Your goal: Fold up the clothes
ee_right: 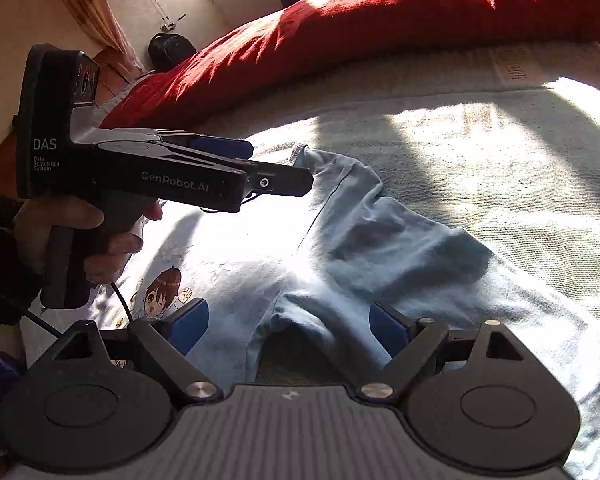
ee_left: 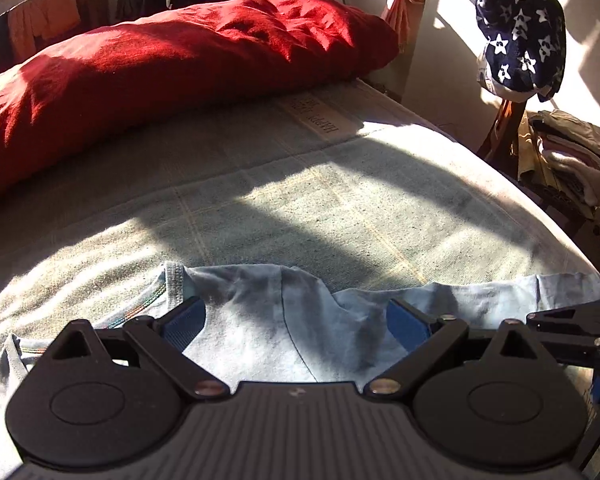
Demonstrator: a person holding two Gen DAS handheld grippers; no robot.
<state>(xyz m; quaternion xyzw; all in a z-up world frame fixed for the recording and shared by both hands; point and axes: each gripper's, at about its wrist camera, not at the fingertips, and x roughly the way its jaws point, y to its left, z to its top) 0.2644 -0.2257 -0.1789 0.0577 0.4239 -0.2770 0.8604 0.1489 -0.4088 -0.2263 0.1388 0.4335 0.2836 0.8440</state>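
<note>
A bed (ee_left: 284, 200) fills both views, covered in a pale grey-green spread crossed by bands of sun and shadow. A large red pillow (ee_left: 172, 68) lies along its far side. On the near part of the bed lies a light blue shirt (ee_right: 340, 240), spread out but rumpled, with one sleeve (ee_right: 400, 232) folded in over the body. A cartoon child is printed on its front (ee_right: 164, 292).

The left gripper (ee_left: 296, 320) hangs over the shirt with its blue pads wide apart and nothing between them; the ribbed neckline (ee_left: 174, 284) lies just beside its left pad. In the right wrist view the same gripper is seen from the side, held by a hand (ee_right: 96, 232) in a dark sleeve.

The right gripper (ee_right: 288, 328) is also wide open and empty, low over the shirt's bunched edge.

To the right of the bed, a dark cloth with white stars (ee_left: 520, 32) hangs over a chair, above a small stack of folded clothes (ee_left: 568, 152).
</note>
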